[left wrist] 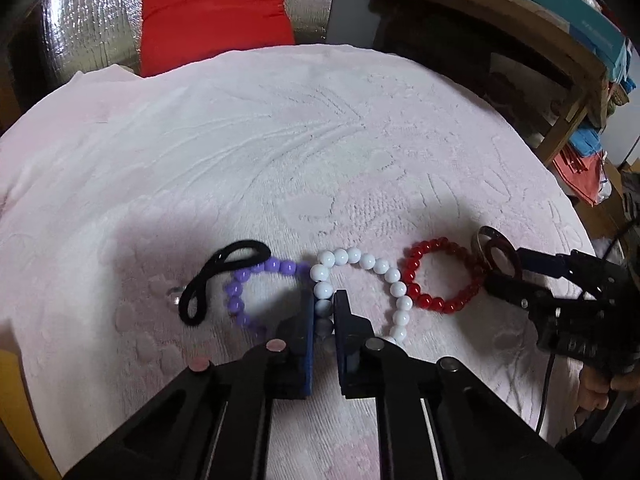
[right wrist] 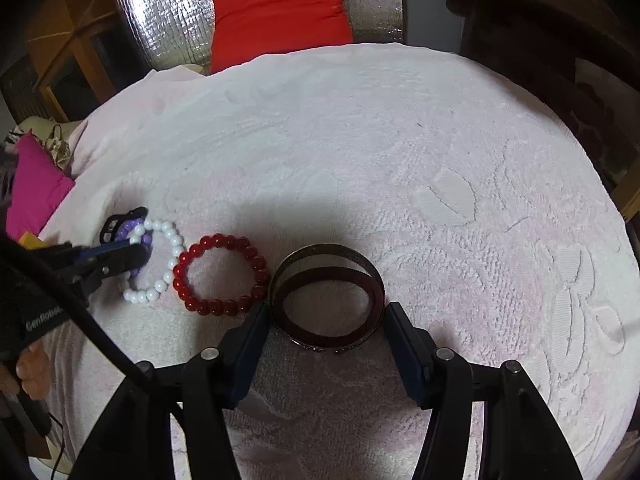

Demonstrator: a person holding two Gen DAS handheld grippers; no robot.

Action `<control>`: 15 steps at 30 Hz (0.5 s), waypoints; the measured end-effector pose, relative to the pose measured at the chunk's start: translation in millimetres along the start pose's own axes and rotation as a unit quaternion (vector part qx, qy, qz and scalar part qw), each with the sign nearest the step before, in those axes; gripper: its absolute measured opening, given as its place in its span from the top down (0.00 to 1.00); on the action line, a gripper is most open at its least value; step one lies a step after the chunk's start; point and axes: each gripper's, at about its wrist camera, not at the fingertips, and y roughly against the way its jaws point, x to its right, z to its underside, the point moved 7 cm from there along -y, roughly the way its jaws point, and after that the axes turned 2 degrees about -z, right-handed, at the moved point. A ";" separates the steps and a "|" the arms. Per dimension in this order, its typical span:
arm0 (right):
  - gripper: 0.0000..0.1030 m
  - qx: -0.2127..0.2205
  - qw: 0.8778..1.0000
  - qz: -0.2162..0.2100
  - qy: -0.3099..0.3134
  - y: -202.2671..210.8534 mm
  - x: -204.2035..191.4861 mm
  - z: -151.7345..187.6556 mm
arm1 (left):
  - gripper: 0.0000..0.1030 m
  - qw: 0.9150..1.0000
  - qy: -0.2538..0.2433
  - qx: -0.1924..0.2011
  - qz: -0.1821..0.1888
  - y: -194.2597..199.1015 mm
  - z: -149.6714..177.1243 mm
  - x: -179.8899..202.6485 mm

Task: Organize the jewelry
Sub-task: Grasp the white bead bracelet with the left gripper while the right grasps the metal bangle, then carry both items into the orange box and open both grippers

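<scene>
A round table draped in a pale pink textured towel (left wrist: 280, 140) holds a row of jewelry near its front edge. From left to right in the left wrist view lie a black hair tie (left wrist: 224, 276), a purple bead bracelet (left wrist: 248, 292), a white bead bracelet (left wrist: 360, 284) and a red bead bracelet (left wrist: 440, 276); the purple and white touch, and the white and red sit just beside each other. Further right, two bangles — a metal bangle (right wrist: 340, 256) with a dark bangle (right wrist: 328, 304) nested inside it — rest on the cloth. The pieces seem laid out side by side for sorting.

The left gripper (left wrist: 324, 312) is clamped on the white bead bracelet, its blue pads pinching a couple of beads at the loop's left side, probably to lift it clear of the purple one. No earlier view shows how it got there.

The right gripper (right wrist: 326, 320) straddles the stacked bangles, its pads at the outer rim on both sides — whether they press on the metal cannot be told.
</scene>
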 end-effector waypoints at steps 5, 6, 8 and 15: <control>0.40 0.001 0.999 -0.014 -0.029 8.6 12.1 -0.1 | 0.91 1.000 0.002 0.017 0.005 23.0 18.4 6.3; 0.40 0.004 0.999 -0.014 -0.035 10.8 14.4 -0.5 | 0.91 1.000 0.005 0.019 0.006 27.9 22.6 6.6; 0.40 0.010 0.998 -0.021 -0.050 16.8 20.4 -1.9 | 0.91 1.000 0.013 0.022 0.008 36.7 30.6 6.4; 0.40 0.026 0.989 -0.092 -0.114 34.4 26.7 -4.4 | 0.91 0.999 0.030 0.029 -0.001 64.4 55.0 5.5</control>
